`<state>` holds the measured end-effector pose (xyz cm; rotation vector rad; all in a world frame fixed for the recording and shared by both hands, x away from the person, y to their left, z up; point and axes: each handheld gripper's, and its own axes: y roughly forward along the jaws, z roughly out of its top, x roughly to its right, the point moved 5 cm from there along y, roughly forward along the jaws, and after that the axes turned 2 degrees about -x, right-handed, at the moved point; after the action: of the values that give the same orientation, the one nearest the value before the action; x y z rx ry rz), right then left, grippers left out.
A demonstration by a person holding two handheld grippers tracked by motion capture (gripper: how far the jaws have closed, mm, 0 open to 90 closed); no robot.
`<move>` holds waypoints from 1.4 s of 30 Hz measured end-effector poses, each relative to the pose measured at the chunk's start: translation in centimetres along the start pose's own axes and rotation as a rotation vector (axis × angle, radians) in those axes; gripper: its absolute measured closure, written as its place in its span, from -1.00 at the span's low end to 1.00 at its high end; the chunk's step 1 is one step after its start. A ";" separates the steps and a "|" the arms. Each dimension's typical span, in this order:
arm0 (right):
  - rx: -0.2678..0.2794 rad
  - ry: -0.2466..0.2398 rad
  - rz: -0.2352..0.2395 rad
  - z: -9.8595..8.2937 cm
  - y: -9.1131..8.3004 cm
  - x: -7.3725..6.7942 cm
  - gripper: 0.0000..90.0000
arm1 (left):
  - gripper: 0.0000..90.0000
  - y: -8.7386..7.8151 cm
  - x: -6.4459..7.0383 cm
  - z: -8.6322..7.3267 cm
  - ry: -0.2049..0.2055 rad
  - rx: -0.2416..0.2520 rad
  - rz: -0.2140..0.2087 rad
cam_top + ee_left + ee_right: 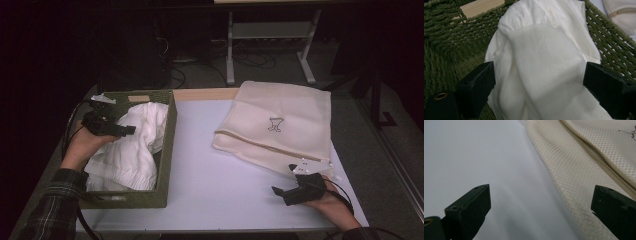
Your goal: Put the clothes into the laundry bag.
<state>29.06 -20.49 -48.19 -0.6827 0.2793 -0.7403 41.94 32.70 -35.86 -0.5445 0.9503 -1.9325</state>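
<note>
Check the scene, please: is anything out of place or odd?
Only a little: the white crumpled cloth spills over the right rim of the green woven basket. The cream mesh bag lies askew on the table.

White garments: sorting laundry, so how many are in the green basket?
1 seen: a white garment heaped in the green basket, under the open left gripper. Others may be hidden beneath.

I note the basket (pixel 446 45), upper left of the left gripper view, is coarse woven green cord, matt and rough. The white garment (pixel 544 70) at centre is soft, smooth cloth. At the right of the right gripper view, the cream bag (pixel 574 175) is fine honeycomb mesh fabric. The table (pixel 474 157) reads smooth, faintly sheened. Both grippers' pads (pixel 469 207) look matt black plastic.
</note>
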 end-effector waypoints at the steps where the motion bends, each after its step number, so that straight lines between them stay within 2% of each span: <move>1: 0.002 -0.001 0.001 0.0 0.0 0.0 -0.95 | -0.78 0.1 -0.1 -0.1 -0.008 0.000 -0.007; 3: 0.001 -0.001 0.001 0.0 0.0 0.0 -0.95 | -0.78 0.4 -0.3 -0.3 -0.011 -0.002 -0.005; 8: -0.001 -0.003 0.004 0.0 0.1 -0.1 -0.95 | -0.79 1.3 -0.4 -0.8 -0.010 -0.029 -0.033; 12: -0.003 -0.006 0.005 0.0 0.1 -0.1 -0.95 | -0.79 2.0 0.1 -1.0 0.004 -0.042 -0.055; 18: -0.004 -0.006 0.006 0.0 0.1 -0.1 -0.95 | -0.80 3.2 1.1 -1.6 0.041 -0.091 -0.084; 27: -0.010 -0.009 0.008 -0.1 0.2 -0.2 -0.95 | -0.80 4.1 2.3 -2.2 0.070 -0.149 -0.120; 33: -0.014 -0.010 0.010 -0.1 0.3 -0.2 -0.95 | -0.81 5.4 2.9 -2.7 0.101 -0.183 -0.086; 37: -0.014 -0.011 0.012 -0.1 0.3 -0.3 -0.95 | -0.81 6.3 2.2 -3.3 0.101 -0.209 -0.043; 40: -0.017 -0.015 0.010 -0.2 0.4 -0.2 -0.95 | -0.81 6.6 1.2 -3.7 0.071 -0.224 -0.022; 42: -0.020 -0.017 0.009 -0.2 0.3 -0.2 -0.95 | -0.81 6.8 0.8 -3.9 0.070 -0.230 -0.005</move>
<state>28.96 -20.27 -48.57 -0.7061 0.2742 -0.7240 42.43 31.48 -43.58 -0.6132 1.2267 -1.8683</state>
